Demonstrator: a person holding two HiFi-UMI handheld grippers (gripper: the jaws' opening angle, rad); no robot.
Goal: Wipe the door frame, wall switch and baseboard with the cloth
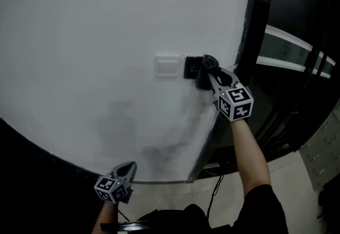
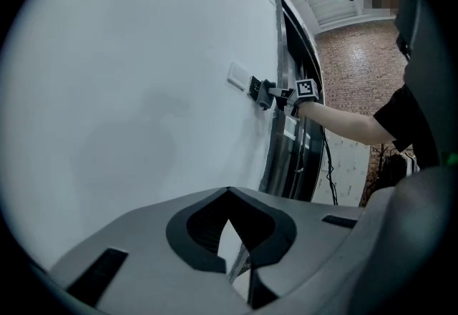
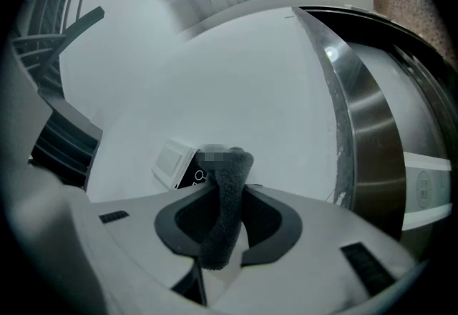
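A white wall switch [image 1: 167,66] sits on the white wall, with a black panel [image 1: 191,67] beside it. My right gripper [image 1: 214,74] is shut on a dark cloth [image 1: 205,69], which is pressed against the black panel's right edge, close to the dark metal door frame [image 1: 245,31]. In the right gripper view the cloth [image 3: 232,170] stands up between the jaws in front of the white switch [image 3: 174,163]. My left gripper [image 1: 127,168] hangs low by the dark baseboard [image 1: 53,157], shut and holding nothing. From the left gripper view, the right gripper [image 2: 278,96] is seen at the panel.
Right of the frame is a dark glass door with a pale stripe [image 1: 287,41]. A black cable [image 1: 217,187] trails over the tiled floor [image 1: 297,185] at the frame's foot. A brick wall [image 2: 358,70] stands beyond the doorway.
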